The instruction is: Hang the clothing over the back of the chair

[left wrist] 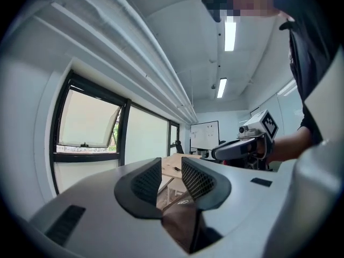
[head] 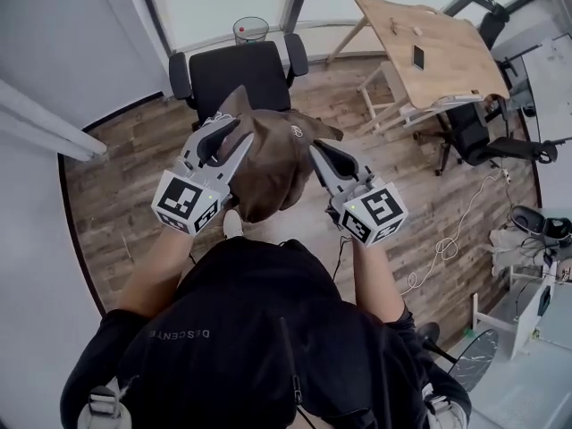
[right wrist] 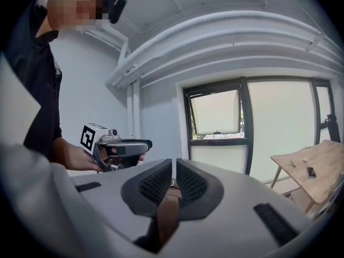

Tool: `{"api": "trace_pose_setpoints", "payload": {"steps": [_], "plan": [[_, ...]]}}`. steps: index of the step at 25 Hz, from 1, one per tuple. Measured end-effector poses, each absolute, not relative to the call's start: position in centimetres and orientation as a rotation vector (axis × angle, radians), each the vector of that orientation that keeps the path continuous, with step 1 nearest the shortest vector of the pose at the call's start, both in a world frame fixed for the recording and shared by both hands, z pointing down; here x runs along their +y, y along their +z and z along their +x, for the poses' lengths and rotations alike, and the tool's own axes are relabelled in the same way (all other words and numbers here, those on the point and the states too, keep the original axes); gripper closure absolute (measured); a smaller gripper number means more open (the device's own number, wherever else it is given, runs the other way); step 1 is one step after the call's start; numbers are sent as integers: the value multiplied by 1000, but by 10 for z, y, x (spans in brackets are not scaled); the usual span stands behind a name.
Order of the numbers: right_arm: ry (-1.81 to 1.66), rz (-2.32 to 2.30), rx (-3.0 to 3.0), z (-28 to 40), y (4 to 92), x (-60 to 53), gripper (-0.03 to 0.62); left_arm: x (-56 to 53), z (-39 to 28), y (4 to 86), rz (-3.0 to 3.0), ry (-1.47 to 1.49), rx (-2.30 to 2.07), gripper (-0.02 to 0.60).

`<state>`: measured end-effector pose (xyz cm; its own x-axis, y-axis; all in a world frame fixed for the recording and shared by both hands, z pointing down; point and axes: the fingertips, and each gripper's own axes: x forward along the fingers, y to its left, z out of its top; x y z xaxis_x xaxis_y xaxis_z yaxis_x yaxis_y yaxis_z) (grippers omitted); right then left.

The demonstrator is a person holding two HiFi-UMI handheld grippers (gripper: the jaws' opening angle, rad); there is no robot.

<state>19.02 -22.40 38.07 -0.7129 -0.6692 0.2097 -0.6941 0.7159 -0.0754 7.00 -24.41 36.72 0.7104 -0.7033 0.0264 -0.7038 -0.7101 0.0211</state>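
A brown piece of clothing (head: 268, 172) hangs in the air in front of the person, stretched between both grippers. My left gripper (head: 231, 125) holds its left upper corner, which sticks up past the fingertips. In the left gripper view the brown cloth (left wrist: 180, 222) sits deep between the jaws of the left gripper (left wrist: 171, 171). My right gripper (head: 315, 152) grips the right edge, and the cloth (right wrist: 167, 214) is pinched between the nearly closed jaws of the right gripper (right wrist: 173, 171). Just beyond the clothing, a black office chair (head: 237, 74) faces the person.
A tilted wooden table (head: 438, 47) with a small dark object on it stands at the back right. A second black chair (head: 474, 137) is beside it. A wire bin (head: 251, 29) sits by the window behind the chair. White cables (head: 447, 248) lie on the wooden floor.
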Motion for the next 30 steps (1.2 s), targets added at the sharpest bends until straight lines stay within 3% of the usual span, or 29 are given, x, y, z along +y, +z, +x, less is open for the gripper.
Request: {"api": "trace_pose_setpoints", "payload": {"steps": [12,30], "plan": [[90,914,-2941,203,363,-150,588,-148,124,357,2867,-20,-1279,560],[-20,853,-2972,215,363,-90,591,-66,147,367,2783,-14,-1483,561]]}}
